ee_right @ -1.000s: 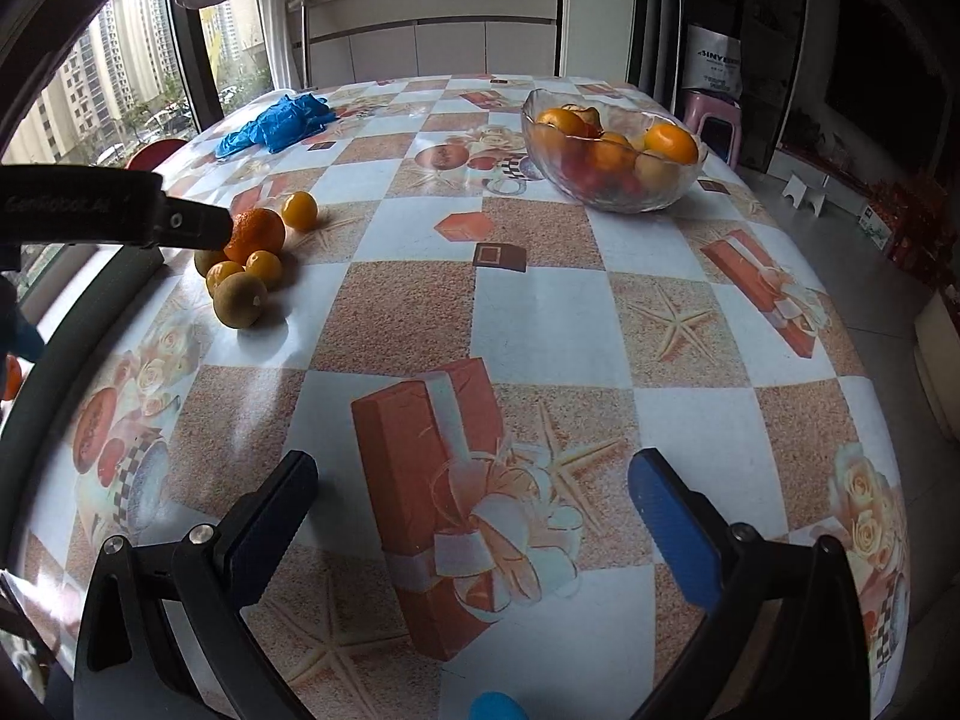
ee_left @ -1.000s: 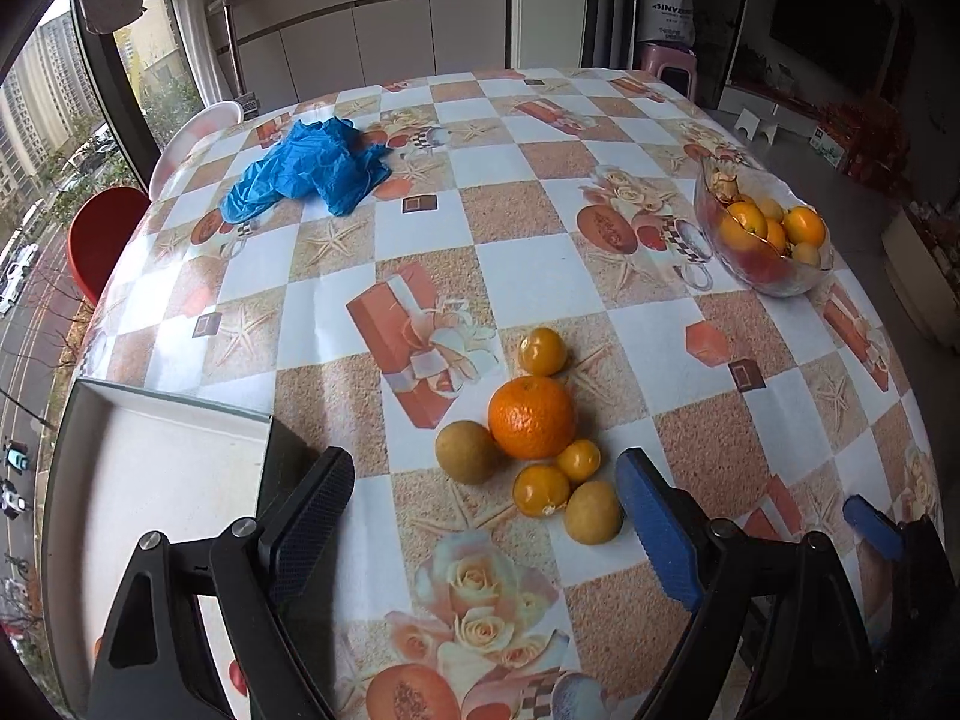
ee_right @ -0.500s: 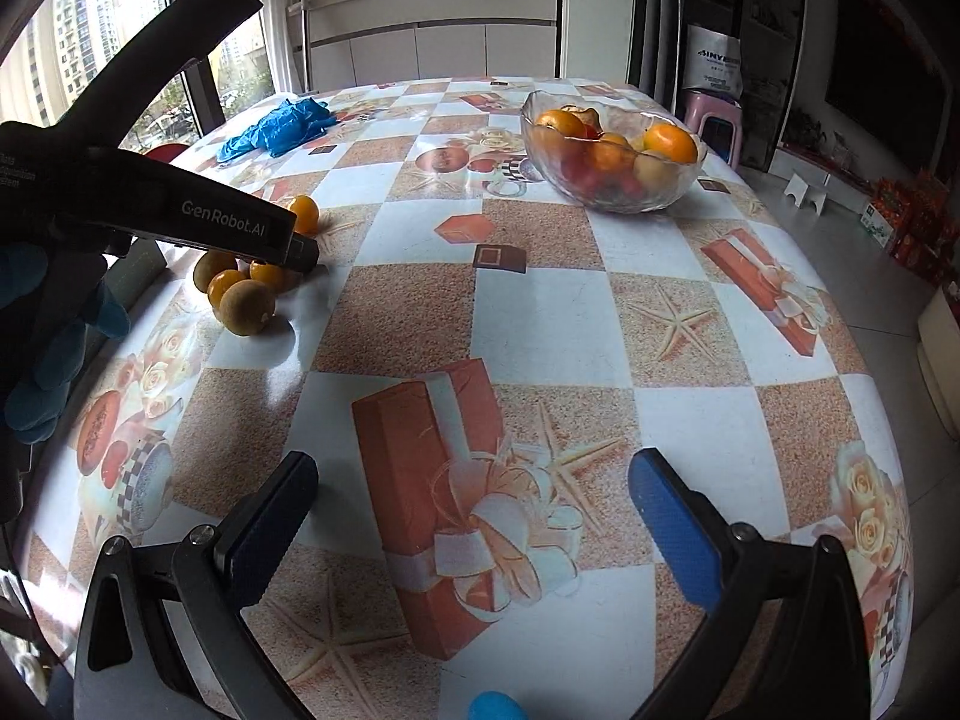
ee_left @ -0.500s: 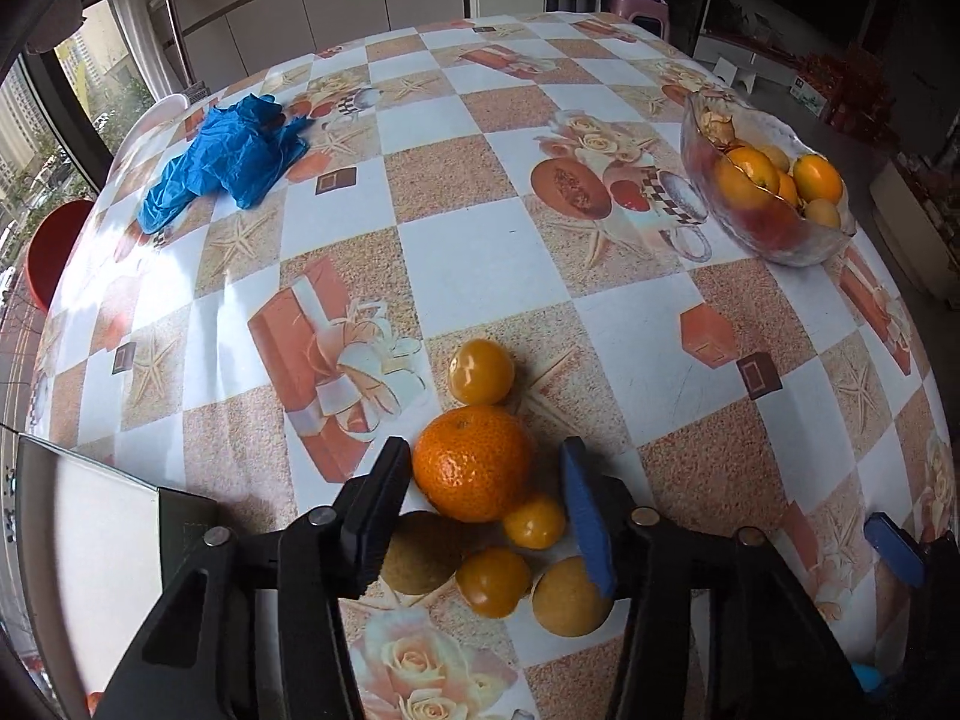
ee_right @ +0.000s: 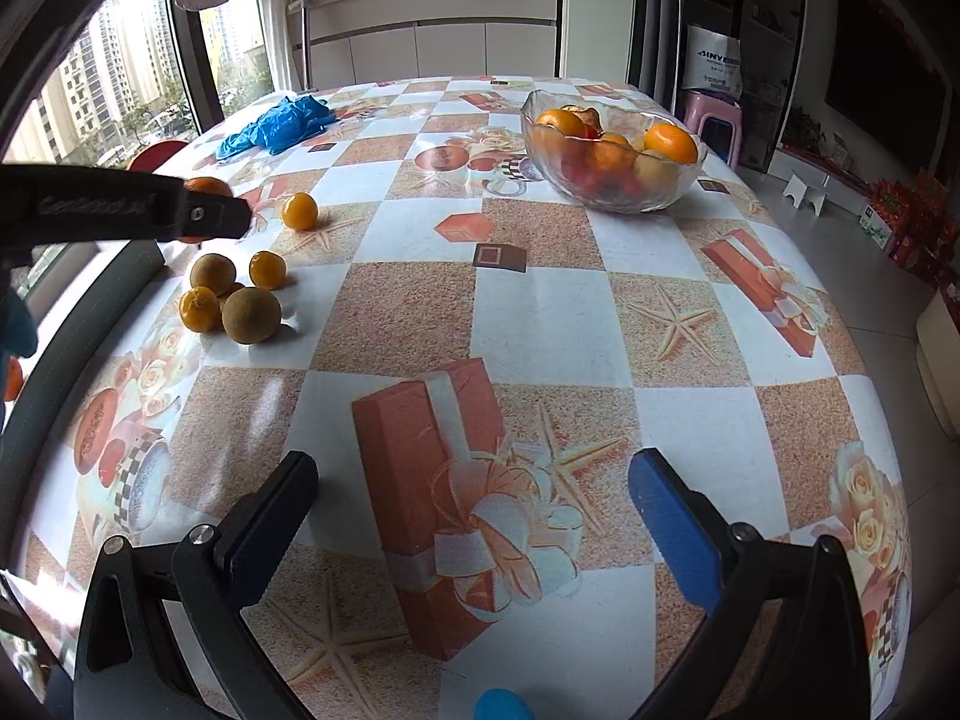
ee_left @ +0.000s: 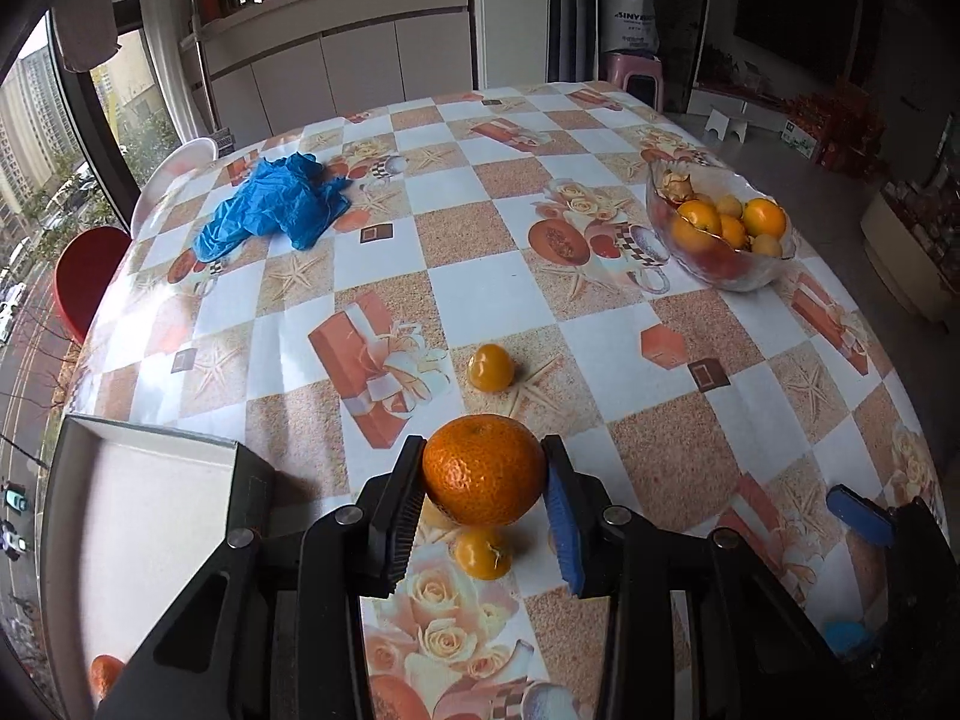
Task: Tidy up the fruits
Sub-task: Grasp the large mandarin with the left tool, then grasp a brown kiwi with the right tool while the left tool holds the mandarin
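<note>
The left tool (ee_left: 485,468) has closed on the large orange (ee_left: 483,469) since a moment ago and lifted it clear of the cluster; a small citrus (ee_left: 482,553) now shows beneath it at lower centre. The pick looks done, so the carry to the glass bowl (ee_left: 720,222) at upper right comes next. The right tool (ee_right: 474,516) stays wide open, holding nothing, above the table (ee_right: 540,312).

A large round dimpled orange (ee_left: 483,469) is lifted off the surface. Below it lie small yellow-orange kumquats (ee_right: 267,269) and two brown round kiwis (ee_right: 251,315), clustered. One kumquat (ee_left: 490,366) sits apart. A clear glass bowl (ee_left: 744,276) holds more oranges.
</note>
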